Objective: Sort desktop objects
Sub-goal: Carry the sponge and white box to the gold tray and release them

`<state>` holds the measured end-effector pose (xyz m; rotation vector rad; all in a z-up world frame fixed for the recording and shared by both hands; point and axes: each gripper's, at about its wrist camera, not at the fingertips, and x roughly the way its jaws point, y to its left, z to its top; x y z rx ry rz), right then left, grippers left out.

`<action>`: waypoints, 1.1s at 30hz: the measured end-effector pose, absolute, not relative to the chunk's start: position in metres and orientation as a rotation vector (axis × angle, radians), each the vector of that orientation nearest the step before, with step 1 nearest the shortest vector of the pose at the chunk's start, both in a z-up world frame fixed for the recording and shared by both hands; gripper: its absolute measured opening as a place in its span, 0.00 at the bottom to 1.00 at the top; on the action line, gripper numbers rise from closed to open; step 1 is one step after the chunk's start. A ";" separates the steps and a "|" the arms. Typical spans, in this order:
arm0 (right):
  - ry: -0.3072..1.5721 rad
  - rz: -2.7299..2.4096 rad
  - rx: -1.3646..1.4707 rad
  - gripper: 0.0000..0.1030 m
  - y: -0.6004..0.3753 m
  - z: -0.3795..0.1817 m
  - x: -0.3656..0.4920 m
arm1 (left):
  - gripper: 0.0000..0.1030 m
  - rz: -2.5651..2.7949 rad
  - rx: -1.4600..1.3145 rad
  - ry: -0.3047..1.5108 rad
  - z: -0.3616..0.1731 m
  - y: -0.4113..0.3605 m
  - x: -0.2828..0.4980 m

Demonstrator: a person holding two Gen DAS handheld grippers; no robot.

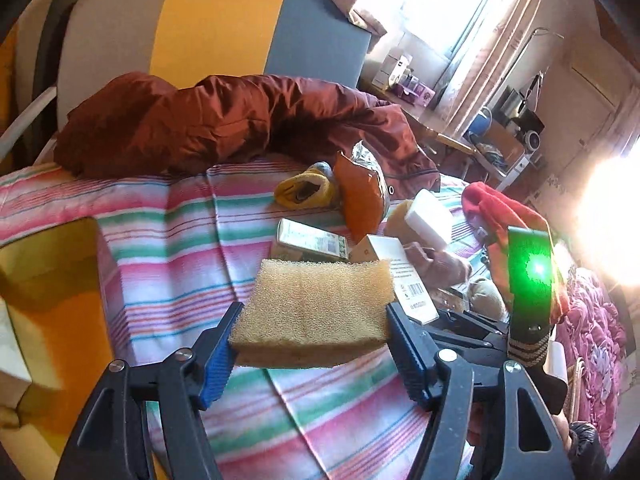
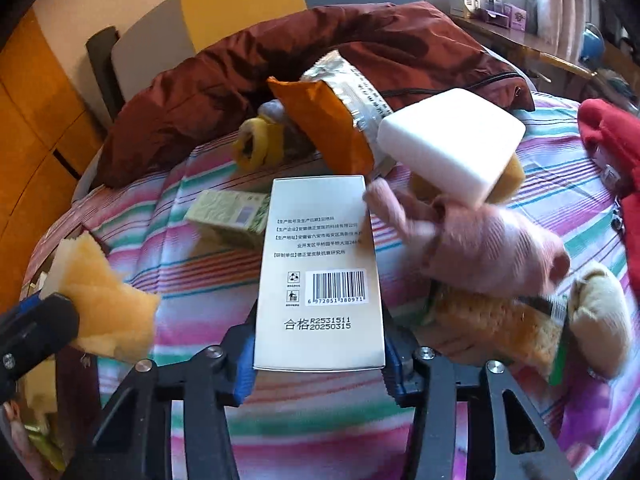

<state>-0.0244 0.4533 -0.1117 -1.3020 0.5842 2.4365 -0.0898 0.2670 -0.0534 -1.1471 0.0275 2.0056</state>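
Left wrist view. Left gripper (image 1: 312, 344) has a yellow sponge (image 1: 316, 308) clamped across its width, jaws spread wide with the blue pads pressed into both ends. The sponge is clear of the striped blanket (image 1: 180, 248), which suggests it is being carried off the pile, not set down. Landmark: the white barcode box (image 1: 400, 276). Just behind the sponge lies that box; left of it a pale green carton (image 1: 312, 240); beyond it an orange snack bag (image 1: 360, 196) propped against a rust-red jacket (image 1: 224, 120); left of the bag a yellow sock (image 1: 304, 192). A white foam block (image 1: 428, 216) is right of the box. Far left of the box, an orange-yellow bin (image 1: 52, 280), probably the sponge's destination.

Right wrist view. Right gripper (image 2: 320, 364) has its jaws narrowed onto the near end of the white barcode box (image 2: 320, 264), pads against both long sides; the grip looks made, though I can't tell if the box is off the blanket. Holding it at the near end keeps the printed face readable. Left of the box, the left gripper (image 2: 36, 332) carries the sponge (image 2: 104, 300). Right of the box lie a pink knitted glove (image 2: 480, 248), touching its upper corner, and the white foam block (image 2: 452, 140). A second sponge in a wrapper (image 2: 500, 324) sits lower right, beside a beige sock (image 2: 600, 316).
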 end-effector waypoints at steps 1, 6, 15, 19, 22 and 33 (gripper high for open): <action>0.583 2.446 -1.303 0.49 0.449 -0.110 -0.021 | 0.68 2.010 -1.141 0.020 -0.052 0.263 -0.088; 0.583 2.523 -1.271 0.48 0.428 -0.095 -0.006 | 0.68 2.047 -1.115 -0.012 -0.040 0.235 -0.076; 0.534 2.697 -1.198 0.48 0.374 -0.056 0.007 | 0.68 2.170 -1.081 -0.102 -0.022 0.168 -0.068; 0.507 2.771 -1.202 0.48 0.343 -0.049 0.004 | 0.68 2.232 -1.084 -0.135 -0.020 0.137 -0.073; 0.482 2.819 -1.213 0.48 0.320 -0.042 -0.001 | 0.68 2.282 -1.092 -0.158 -0.021 0.113 -0.079; 0.441 2.909 -1.289 0.49 0.254 -0.032 -0.057 | 0.75 2.411 -1.169 -0.212 -0.029 0.070 -0.141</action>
